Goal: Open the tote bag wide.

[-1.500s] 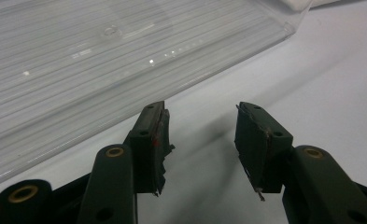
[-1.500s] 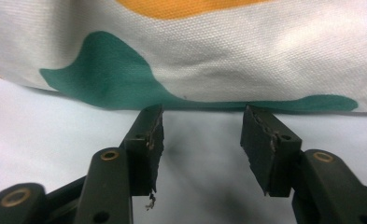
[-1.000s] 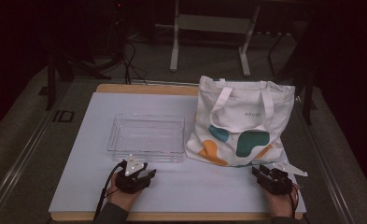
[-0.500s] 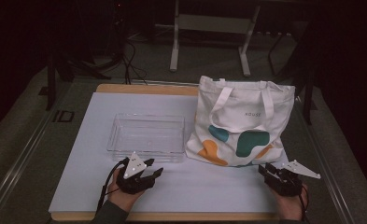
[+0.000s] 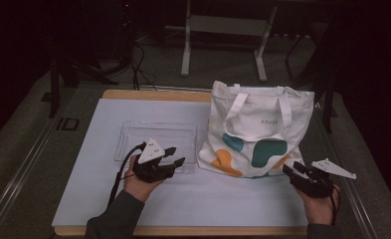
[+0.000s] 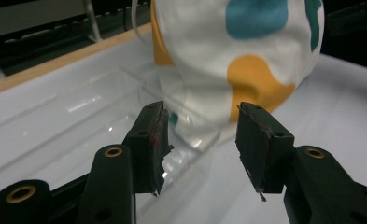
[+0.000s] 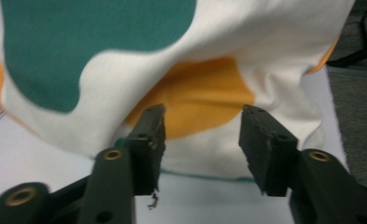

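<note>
Tote bag (image 5: 260,130) beside clear tray (image 5: 155,135)

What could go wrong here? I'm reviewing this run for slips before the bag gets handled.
The tote bag is limp cloth, so the open right gripper might pinch one layer and drag it. The left gripper, open too, hangs by the clear tray, which it could nudge into the bag.

The high view looks forward and down from above the person's side onto the whole table (image 5: 93,199). Each gripper view rides low and close, looking along its own jaws. All three share the tote bag (image 5: 262,134) (image 6: 246,51) (image 7: 125,60); the left gripper view and high view also share the clear tray (image 5: 133,132) (image 6: 78,121).
</note>
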Available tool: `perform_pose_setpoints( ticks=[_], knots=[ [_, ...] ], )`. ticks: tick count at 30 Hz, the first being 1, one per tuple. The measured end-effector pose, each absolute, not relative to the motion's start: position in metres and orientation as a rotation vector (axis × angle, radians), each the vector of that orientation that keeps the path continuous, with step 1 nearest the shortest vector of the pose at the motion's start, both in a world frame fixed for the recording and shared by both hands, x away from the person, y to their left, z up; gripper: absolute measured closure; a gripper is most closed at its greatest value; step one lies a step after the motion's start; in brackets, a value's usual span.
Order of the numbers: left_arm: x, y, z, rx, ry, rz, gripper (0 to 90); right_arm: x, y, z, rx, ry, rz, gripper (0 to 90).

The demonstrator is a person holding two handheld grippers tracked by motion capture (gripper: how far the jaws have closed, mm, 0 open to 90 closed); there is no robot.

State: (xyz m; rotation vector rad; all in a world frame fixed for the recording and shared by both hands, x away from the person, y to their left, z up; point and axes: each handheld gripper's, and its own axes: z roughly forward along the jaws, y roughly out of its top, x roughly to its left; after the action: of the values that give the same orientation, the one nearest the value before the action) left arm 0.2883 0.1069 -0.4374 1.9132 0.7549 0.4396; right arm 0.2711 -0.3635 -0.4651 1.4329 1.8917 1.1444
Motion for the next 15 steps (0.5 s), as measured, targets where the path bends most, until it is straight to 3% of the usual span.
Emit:
perform_pose_setpoints(
  ticks=[4,15],
  knots=[
    [0.309,0.099,-0.428,1.909,0.734,0.398,52.5,0.28,-0.364,-0.453,1.43,1.867,1.16,41.6],
    [0.35,0.08,-0.426,1.955,0.739,0.407,52.1,0.306,-0.372,-0.438,1.509,1.825,1.264,40.9]
  ],
)
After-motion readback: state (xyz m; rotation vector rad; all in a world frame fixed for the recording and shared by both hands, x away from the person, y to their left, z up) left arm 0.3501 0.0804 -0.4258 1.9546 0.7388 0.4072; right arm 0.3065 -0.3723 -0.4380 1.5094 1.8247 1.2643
